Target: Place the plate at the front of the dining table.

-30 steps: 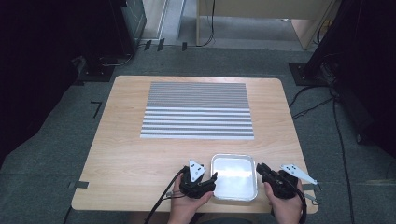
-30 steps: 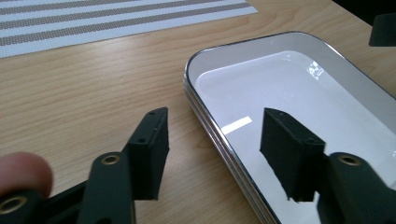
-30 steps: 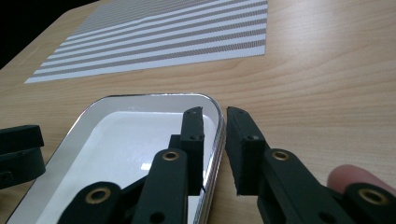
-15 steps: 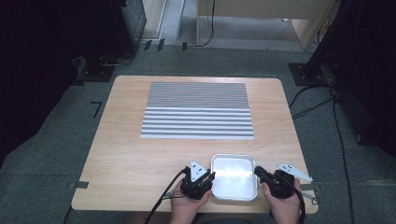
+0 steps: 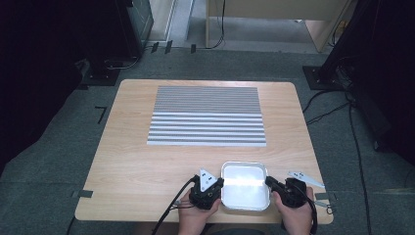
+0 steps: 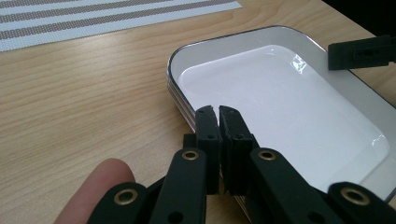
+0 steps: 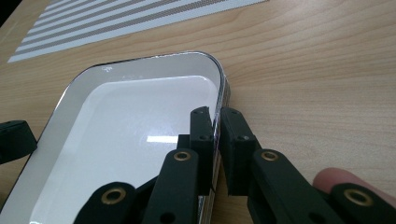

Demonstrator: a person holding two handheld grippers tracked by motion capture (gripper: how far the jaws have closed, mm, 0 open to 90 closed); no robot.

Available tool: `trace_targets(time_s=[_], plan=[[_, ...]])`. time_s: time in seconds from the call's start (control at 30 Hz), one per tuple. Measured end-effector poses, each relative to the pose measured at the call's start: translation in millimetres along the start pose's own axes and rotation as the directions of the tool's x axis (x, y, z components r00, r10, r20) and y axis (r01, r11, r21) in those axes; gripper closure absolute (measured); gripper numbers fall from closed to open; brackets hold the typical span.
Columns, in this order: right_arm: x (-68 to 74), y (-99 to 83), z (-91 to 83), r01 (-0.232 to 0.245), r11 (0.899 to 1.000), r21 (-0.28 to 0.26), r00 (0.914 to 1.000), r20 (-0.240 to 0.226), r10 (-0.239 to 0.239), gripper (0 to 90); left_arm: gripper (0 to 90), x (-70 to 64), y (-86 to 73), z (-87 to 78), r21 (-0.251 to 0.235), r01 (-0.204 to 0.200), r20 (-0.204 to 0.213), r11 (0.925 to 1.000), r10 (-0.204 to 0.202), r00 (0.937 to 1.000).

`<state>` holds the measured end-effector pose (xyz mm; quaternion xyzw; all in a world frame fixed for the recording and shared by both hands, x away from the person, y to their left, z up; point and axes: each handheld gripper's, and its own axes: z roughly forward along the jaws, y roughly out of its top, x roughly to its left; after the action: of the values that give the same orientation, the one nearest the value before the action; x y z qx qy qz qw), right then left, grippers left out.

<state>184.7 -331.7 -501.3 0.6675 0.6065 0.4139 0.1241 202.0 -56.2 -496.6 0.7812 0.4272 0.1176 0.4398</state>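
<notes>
- Tray (image 5: pixel 244 185) is sitting at the table's (image 5: pixel 147 161) near edge, right of middle.
- I'm clamping both side rims: left gripper (image 6: pixel 218 112), right gripper (image 7: pixel 215 114).
- Judging next: lifting level, both together.

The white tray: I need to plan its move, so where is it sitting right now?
In the high view the white tray lies at the table's near edge, right of centre, between the left gripper and right gripper, below the striped mat.

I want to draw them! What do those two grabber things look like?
Both grippers, left gripper and right gripper, are black, with two flat jaws on arms joined by brass-ringed pins. Each carries a grey three-cornered plate and trails a black cable.
</notes>
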Motion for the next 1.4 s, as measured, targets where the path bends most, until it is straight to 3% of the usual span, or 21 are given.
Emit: trace_targets(time_s=[0.33,0.47,0.63,1.03,1.4], plan=[[5.2,-1.7,2.8,0.034,0.999,-0.019,0.9986,0.041,-0.033,85.5,87.3,-0.3,-0.8,1.1,-0.004,-0.006,-0.002,1.0000,0.006,1.0000],[6.6,-1.5,3.3,0.024,0.999,-0.029,0.9983,0.055,-0.023,86.4,87.1,-0.2,-0.7,1.6,-0.005,-0.002,-0.003,1.0000,0.002,1.0000],[4.3,-0.5,3.6,-0.014,0.999,-0.036,0.9991,0.039,0.016,86.9,87.7,-1.3,-0.9,1.7,-0.014,0.012,-0.012,0.9998,-0.012,0.9999],[3.8,-0.7,3.2,-0.025,0.998,-0.057,0.9988,0.040,0.027,87.3,87.3,-3.2,-2.8,2.2,-0.027,0.011,-0.018,0.9996,-0.011,0.9998],[2.6,2.5,-2.5,-0.027,0.994,-0.109,0.9994,0.018,0.029,89.5,86.3,-5.6,-5.3,4.7,-0.032,0.010,-0.013,0.9994,-0.011,0.9999]])
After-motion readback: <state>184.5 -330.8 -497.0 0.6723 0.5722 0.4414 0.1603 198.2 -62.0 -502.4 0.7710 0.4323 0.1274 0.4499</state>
